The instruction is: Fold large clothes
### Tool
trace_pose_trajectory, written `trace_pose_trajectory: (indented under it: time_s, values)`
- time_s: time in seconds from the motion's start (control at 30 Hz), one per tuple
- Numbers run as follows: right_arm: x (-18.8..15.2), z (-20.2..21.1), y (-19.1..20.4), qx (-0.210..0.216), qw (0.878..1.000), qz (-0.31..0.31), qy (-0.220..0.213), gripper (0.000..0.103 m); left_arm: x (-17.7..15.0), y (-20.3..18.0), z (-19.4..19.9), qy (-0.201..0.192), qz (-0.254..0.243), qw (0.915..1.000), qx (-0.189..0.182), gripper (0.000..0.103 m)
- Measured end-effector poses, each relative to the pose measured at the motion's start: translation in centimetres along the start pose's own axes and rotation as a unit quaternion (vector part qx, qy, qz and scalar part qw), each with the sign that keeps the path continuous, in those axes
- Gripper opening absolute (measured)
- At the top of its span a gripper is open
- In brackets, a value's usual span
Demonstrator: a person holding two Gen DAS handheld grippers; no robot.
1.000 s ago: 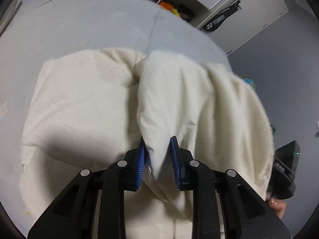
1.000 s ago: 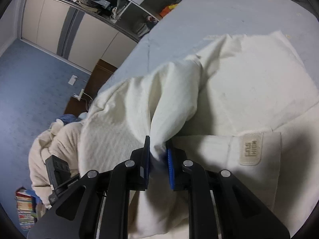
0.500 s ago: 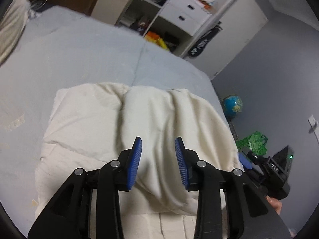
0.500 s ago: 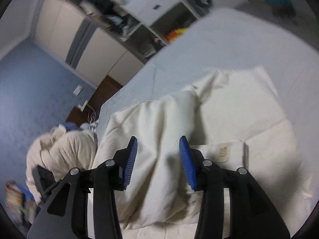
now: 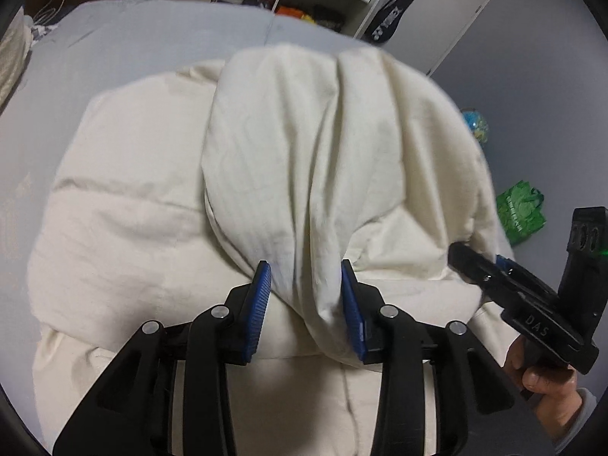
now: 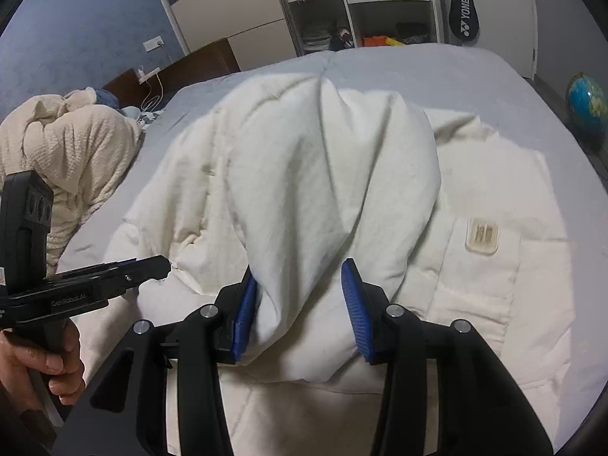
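A large cream padded jacket (image 5: 133, 197) lies on the grey bed (image 5: 152, 34), with a bunched fold of its fabric (image 5: 304, 159) heaped on top. My left gripper (image 5: 306, 285) is open, its blue pads either side of the fold's near end. My right gripper (image 6: 300, 288) is open too, straddling the same fold (image 6: 311, 174) from the other side. The jacket's beige label patch (image 6: 482, 235) shows at the right. Each gripper shows in the other's view: the right one (image 5: 478, 262) and the left one (image 6: 152, 266).
A cream knitted heap (image 6: 64, 159) lies on the bed at the left. A wardrobe with open shelves (image 6: 342, 7) stands behind the bed. A globe (image 6: 587, 100) and a green bag (image 5: 520, 212) sit on the floor to the right.
Both grippers were shut on the fabric fold a second ago; they have opened and let it go. The fold has dropped onto the jacket, and both grippers have come back close around it.
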State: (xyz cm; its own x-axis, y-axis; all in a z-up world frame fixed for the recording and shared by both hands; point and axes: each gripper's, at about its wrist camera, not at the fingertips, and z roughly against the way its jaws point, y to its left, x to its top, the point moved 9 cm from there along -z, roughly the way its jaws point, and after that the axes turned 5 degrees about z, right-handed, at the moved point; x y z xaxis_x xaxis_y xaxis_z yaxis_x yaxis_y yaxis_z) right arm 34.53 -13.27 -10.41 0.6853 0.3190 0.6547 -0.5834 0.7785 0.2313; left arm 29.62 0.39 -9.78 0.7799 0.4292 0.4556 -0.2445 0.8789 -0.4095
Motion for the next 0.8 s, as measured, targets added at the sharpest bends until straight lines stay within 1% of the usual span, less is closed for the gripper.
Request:
trace_pose_trajectory:
  time_s: [0.13, 0.27, 0.5, 0.6, 0.63, 0.7, 0.73, 0.77, 0.8]
  values:
    - [-0.5, -1.1, -0.1, -0.006, 1.0, 0.004, 0.004, 0.04, -0.5, 1.5, -1.7, 0.006, 0.022, 0.9997, -0.01, 0.037]
    - [-1.0, -2.3, -0.2, -0.017, 1.0, 0.015, 0.007, 0.04, -1.0, 1.7, -2.2, -0.001, 0.005, 1.0, -0.001, 0.038]
    - [-1.3, -3.4, -0.4, -0.023, 0.999, 0.022, 0.021, 0.04, -1.7, 2.1, -2.7, 0.005, 0.002, 1.0, 0.002, 0.038]
    - [-1.5, -3.9, -0.3, -0.03, 0.999, 0.027, 0.029, 0.04, -1.8, 1.5, -2.8, 0.004, 0.004, 1.0, 0.006, 0.038]
    - [-1.4, -4.0, -0.2, -0.033, 0.999, 0.029, 0.03, 0.04, -1.2, 0.4, -3.0, 0.004, 0.007, 0.9999, 0.007, 0.038]
    - [-1.2, -3.7, 0.1, -0.036, 0.998, 0.036, 0.029, 0.041, -1.1, 0.1, -2.8, 0.006, 0.011, 0.9999, 0.004, 0.038]
    - [-1.0, -3.5, 0.2, -0.034, 0.998, 0.037, 0.027, 0.042, -1.0, 0.0, -2.4, 0.007, 0.009, 0.9999, 0.0, 0.038]
    - [-0.9, -3.1, 0.4, -0.032, 0.998, 0.038, 0.025, 0.042, -0.8, 0.1, -2.1, 0.007, 0.006, 1.0, -0.003, 0.041]
    - [-0.8, -2.5, 0.5, -0.028, 0.999, 0.039, 0.021, 0.043, -0.7, -0.1, -1.8, 0.004, 0.002, 1.0, -0.004, 0.046]
